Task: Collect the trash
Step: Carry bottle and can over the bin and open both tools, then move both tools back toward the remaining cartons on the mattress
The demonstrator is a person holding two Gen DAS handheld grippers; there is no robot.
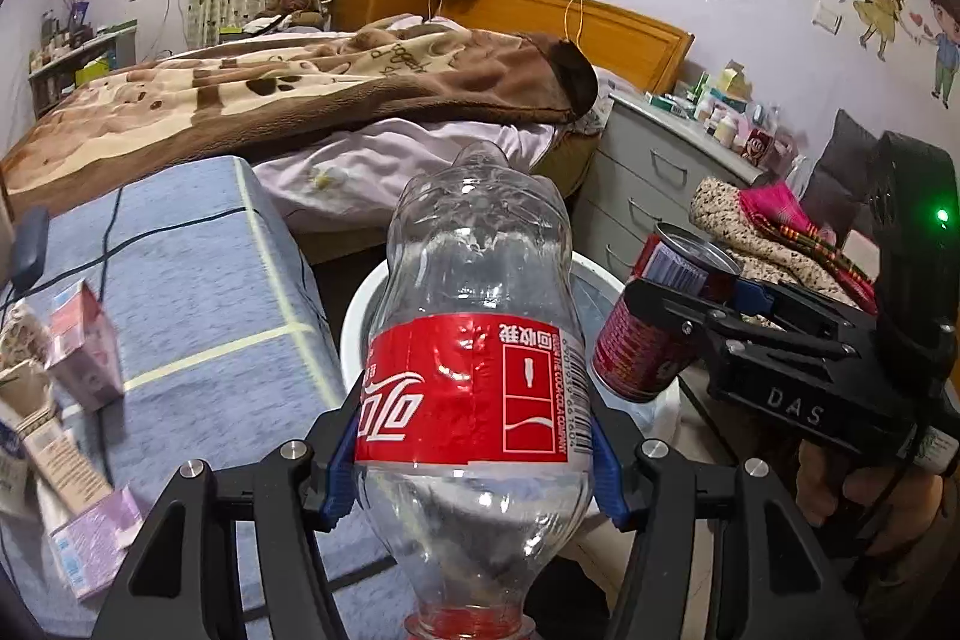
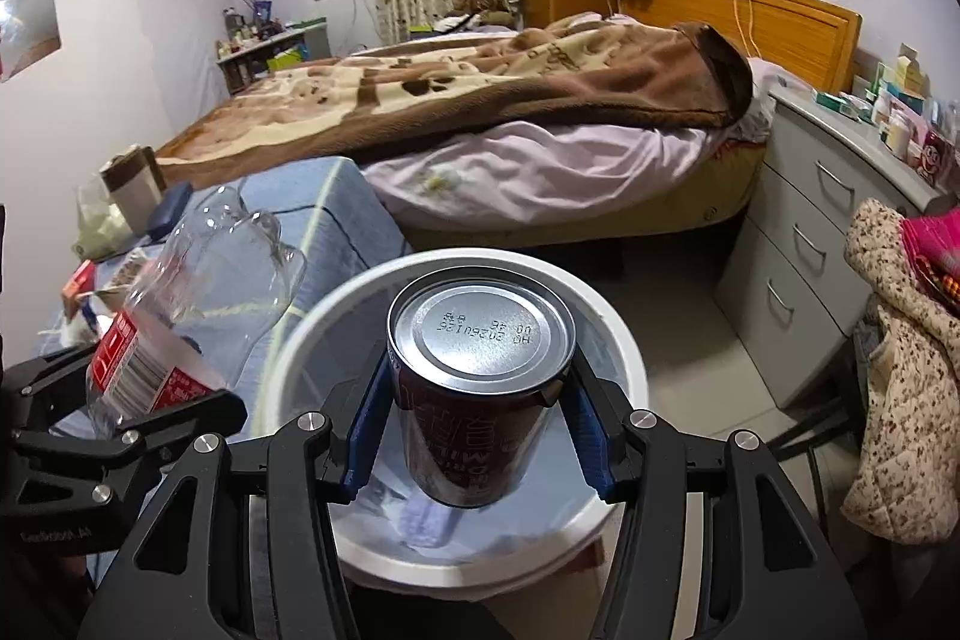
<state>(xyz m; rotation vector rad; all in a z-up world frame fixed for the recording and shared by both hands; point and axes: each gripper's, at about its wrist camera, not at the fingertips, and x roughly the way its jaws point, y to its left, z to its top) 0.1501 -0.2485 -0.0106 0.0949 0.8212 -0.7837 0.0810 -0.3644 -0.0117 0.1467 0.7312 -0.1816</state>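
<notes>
Bottle (image 1: 474, 358) and can (image 2: 480, 388) are both carried over the white bin (image 2: 624, 340), one in each tool. The left tool (image 1: 474, 460) is clamped on the clear plastic bottle across its red label, neck toward the camera and base pointing out over the bin. The right tool (image 2: 474, 436) is clamped on the dark red can by its sides, with the silver end facing the camera.

To drop them well, I would bring each item squarely above the open mouth before letting go. The can already looks centred over the bin in the right wrist view. The bottle seems closer to the near rim, beside the blue-covered worktop (image 1: 198, 268), so it probably needs to go a little further in. Because the bottle is long and light, it could catch the rim and tip out, so tilting its base down into the bin first would help. Releasing one item at a time would also keep the two tools from knocking together, as they are near each other.

More small cartons (image 1: 84, 358) lie on the worktop to the left, likely further trash. Behind it stands a bed (image 2: 540, 160) with a brown blanket, a grey chest of drawers (image 2: 810, 244) to the right, and a pale tiled floor (image 2: 678, 352) around the bin.
</notes>
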